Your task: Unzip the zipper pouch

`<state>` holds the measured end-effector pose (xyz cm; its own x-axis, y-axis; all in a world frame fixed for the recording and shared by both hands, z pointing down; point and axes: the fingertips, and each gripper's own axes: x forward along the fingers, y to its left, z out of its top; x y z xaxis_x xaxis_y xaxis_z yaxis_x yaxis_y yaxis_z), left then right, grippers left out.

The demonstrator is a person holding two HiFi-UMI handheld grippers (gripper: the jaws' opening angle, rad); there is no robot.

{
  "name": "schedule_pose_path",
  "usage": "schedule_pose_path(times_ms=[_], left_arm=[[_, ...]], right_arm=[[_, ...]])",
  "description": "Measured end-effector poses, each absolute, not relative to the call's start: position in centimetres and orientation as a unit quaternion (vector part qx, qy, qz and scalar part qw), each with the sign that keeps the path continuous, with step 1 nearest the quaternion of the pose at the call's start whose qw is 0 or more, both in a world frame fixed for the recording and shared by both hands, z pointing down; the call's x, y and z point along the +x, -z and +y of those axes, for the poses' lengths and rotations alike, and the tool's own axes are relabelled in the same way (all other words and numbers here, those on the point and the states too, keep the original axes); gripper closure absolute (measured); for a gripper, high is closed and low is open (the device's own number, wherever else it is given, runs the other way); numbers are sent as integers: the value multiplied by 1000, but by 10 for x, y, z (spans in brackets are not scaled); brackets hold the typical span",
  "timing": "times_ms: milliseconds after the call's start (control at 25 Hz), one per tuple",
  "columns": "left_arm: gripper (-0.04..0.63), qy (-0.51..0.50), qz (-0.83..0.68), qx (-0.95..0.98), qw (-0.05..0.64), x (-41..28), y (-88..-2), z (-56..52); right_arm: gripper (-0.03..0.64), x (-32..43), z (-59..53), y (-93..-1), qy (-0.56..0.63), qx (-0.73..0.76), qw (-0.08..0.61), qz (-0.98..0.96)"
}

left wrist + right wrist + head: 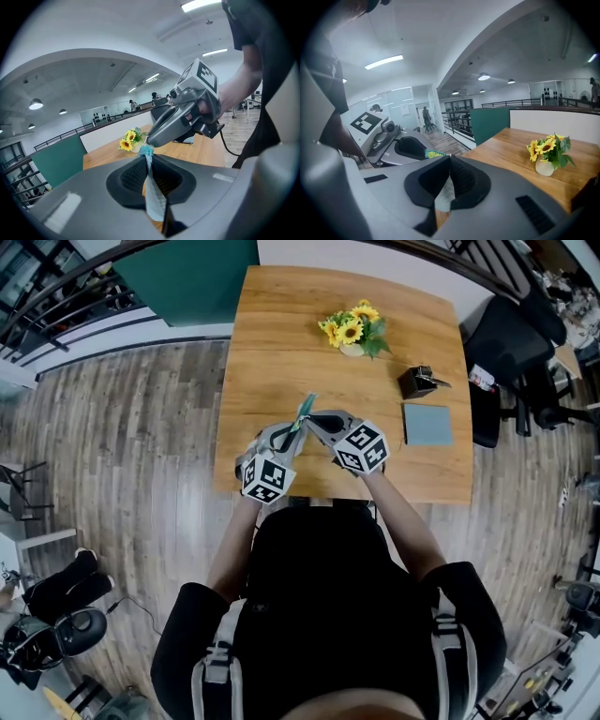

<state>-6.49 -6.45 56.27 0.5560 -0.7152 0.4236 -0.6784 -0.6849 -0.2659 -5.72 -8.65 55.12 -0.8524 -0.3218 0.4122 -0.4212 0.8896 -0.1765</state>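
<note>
The zipper pouch (302, 414) is a thin, pale blue-grey piece with a teal top edge, held upright on edge above the near part of the wooden table (281, 324). My left gripper (289, 433) is shut on its fabric (152, 192), which hangs down between the pads. My right gripper (310, 419) meets it tip to tip and is shut on the same pouch. Pale fabric (444, 197) shows between its pads, and a teal-and-yellow bit (434, 153) sticks out past its tip. In the left gripper view, the right gripper (151, 140) touches the pouch's teal top (146, 151). I cannot tell whether the zipper pull is what the right gripper holds.
A small vase of sunflowers (352, 332) stands at the back of the table. A black box (419, 382) and a grey-blue square pad (427, 424) lie at the right. A black office chair (506, 343) stands beyond the right edge. A green panel (187, 277) is at the far left.
</note>
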Motion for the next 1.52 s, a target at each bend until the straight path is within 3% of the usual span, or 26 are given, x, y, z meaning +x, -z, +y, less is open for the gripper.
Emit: schedule_pose_path(times_ms=[1520], left_arm=[[568, 255, 364, -895, 33, -69, -561, -69]], right_arm=[[611, -52, -119, -573, -136, 236, 211, -939]])
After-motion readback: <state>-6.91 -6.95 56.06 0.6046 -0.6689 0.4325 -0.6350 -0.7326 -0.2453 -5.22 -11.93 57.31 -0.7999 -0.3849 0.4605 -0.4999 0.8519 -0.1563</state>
